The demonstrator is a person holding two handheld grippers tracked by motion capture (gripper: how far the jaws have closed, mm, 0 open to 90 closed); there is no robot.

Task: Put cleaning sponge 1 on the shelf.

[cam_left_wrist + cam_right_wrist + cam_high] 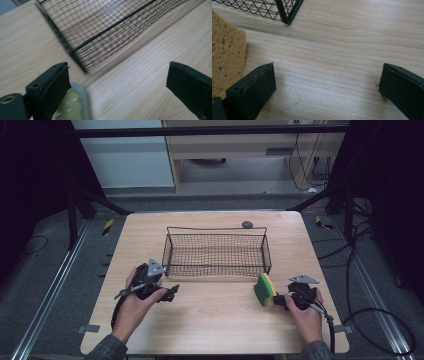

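Dark floor and cable runs are surrounding the pale wooden table (215, 320) you are working at, and its near half is lying bare apart from your two hands and one small object. Across the middle, the black wire basket (216, 251) is sitting with its long side running left to right, nothing visible inside it.

Just in front of the basket's right near corner, the sponge (265, 289) is standing up on an edge, green scouring face toward the centre of the table and yellow body toward your right hand. It is lying directly to the left of your right gripper (281, 301), right beside it, so that hand is far nearer than the other; your left gripper (172, 293) is waiting well apart, by the basket's left near corner.

In the right gripper view, the sponge's porous yellow side (227, 50) is sitting outside the left-hand jaw, not between the two, and the jaws are standing spread wide over bare wood, pinching nothing. You would probably need to shift that gripper sideways toward the sponge before closing.

Your left gripper's jaws are also spread apart, holding nothing, with the basket's mesh wall (100, 32) just ahead of them.
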